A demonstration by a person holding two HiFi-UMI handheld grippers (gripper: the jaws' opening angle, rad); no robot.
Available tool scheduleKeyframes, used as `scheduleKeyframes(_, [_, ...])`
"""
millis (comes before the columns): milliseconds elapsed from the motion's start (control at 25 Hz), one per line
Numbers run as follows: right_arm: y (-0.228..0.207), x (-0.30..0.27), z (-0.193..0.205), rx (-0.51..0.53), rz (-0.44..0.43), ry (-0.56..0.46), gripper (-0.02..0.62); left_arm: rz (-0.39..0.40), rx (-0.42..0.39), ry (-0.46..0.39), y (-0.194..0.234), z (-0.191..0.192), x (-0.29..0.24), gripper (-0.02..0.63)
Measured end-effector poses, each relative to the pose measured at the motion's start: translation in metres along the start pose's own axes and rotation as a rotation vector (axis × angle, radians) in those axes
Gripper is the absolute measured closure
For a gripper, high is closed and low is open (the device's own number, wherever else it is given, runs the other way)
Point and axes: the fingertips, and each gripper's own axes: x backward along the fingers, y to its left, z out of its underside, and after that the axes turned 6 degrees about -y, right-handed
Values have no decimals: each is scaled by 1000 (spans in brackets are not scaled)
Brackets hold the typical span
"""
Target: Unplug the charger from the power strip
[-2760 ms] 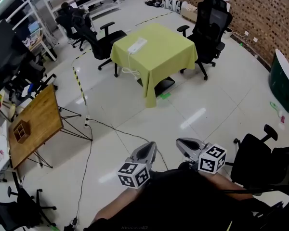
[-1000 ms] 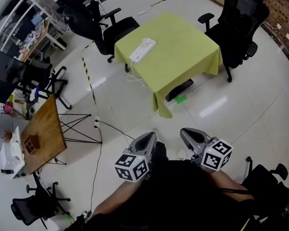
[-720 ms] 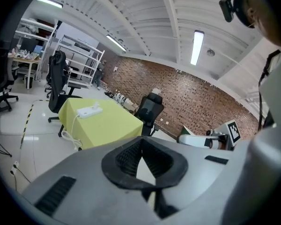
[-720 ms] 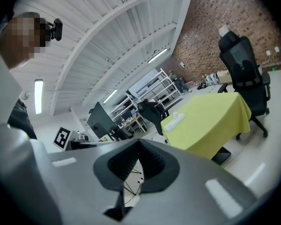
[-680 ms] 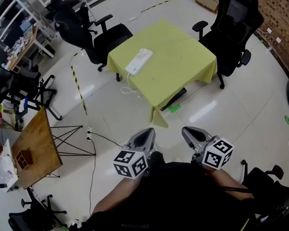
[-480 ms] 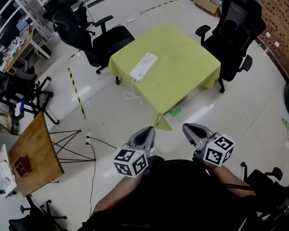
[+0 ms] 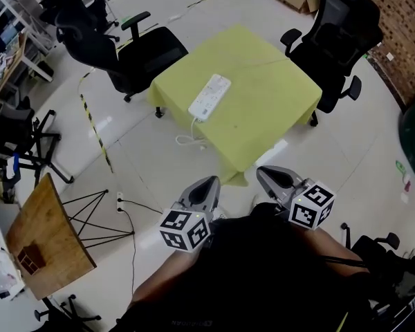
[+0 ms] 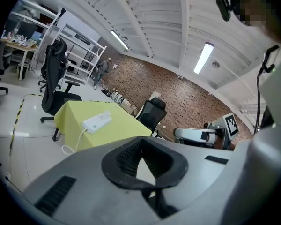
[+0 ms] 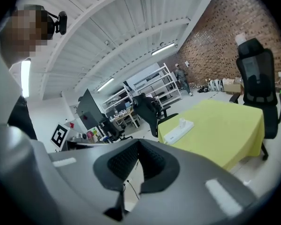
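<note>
Left tongs (image 7: 209, 182), right tongs (image 7: 263, 173) both closed and empty, charger (image 9: 181, 121) in power strip (image 7: 209, 97) well ahead

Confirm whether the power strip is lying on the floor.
No, the white power strip lies on top of the table covered with a yellow-green cloth.

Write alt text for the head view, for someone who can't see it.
A white power strip lies on a table draped in yellow-green, its cord hanging to the floor. Nearer the camera, the left tongs and right tongs point toward the table without reaching it; black office chairs flank it.
</note>
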Motion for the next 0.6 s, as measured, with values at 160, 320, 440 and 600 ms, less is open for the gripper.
scheduleKeyframes(160, [-21,-24,-8,-12,8,7,593,-23,13,17,30,-10,-23,600])
scheduleKeyframes(320, [-56,-43,-28,-20,-6,2,592,-65,0,10,46,-29,-55,600])
scheduleKeyframes(440, [-85,-60,-44,-19,-27,-4,594,-120,-19,14,57,-39,-78,600])
scheduleKeyframes(600, [-125,-88,-57,-26,-74,12,593,-202,-16,24,77,-50,-109,600])
